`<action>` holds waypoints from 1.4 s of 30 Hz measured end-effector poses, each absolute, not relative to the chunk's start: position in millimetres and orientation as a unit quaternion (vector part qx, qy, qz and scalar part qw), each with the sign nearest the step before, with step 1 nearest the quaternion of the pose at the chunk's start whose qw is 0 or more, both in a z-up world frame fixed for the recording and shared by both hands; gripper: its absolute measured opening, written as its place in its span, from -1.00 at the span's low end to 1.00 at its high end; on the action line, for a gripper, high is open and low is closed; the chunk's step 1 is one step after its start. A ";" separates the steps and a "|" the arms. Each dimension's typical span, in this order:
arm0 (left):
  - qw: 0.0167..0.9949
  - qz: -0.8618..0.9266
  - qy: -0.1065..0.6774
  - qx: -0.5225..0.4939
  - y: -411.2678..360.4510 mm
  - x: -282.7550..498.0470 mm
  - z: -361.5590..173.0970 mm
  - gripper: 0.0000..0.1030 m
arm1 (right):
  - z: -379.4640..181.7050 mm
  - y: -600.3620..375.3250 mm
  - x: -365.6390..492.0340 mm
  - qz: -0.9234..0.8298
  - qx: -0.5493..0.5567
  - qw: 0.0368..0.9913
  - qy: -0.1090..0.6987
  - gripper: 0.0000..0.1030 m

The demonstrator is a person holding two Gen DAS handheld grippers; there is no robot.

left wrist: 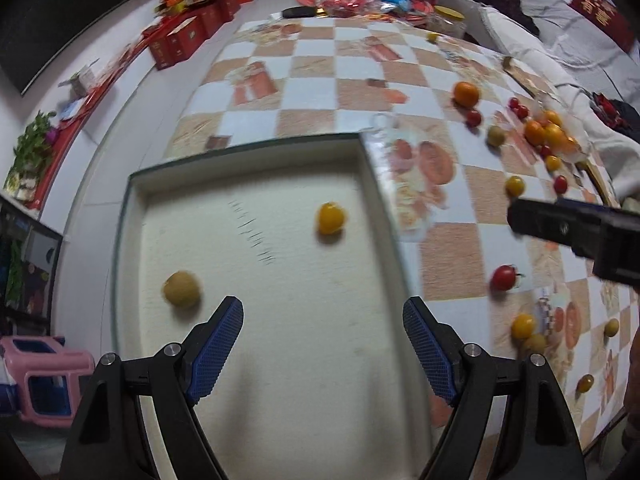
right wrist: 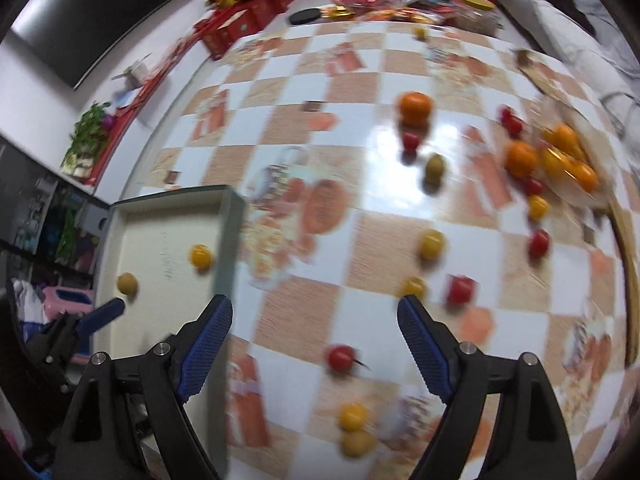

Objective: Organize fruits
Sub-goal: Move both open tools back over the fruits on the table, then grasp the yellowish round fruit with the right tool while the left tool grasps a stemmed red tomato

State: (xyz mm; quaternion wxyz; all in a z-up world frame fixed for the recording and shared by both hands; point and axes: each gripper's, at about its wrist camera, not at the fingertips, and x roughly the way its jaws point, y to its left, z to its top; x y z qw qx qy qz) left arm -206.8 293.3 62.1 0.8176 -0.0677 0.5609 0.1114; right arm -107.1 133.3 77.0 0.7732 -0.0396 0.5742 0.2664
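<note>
In the left wrist view the left gripper hangs over a shallow white tray with its blue-padded jaws spread wide and nothing between them. Two fruits lie in the tray – a yellow cherry tomato at frame centre and a dull green-brown fruit at lower left, well apart from each other. The right gripper's black body pokes in from the right edge; from here its jaws cannot be judged.

In the right wrist view the right gripper is also wide open and empty, above the checkered tablecloth. A red cherry tomato sits just below centre between the jaws, a yellow tomato lower down. An orange lies in the upper middle, and a heap of oranges and tomatoes crowds the upper right – blurred.
</note>
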 end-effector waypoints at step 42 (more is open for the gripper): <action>0.794 0.056 0.605 -0.015 155.2 -141.6 10.7 0.50 | 13.3 -82.6 -161.0 0.068 -0.047 0.779 0.621 0.42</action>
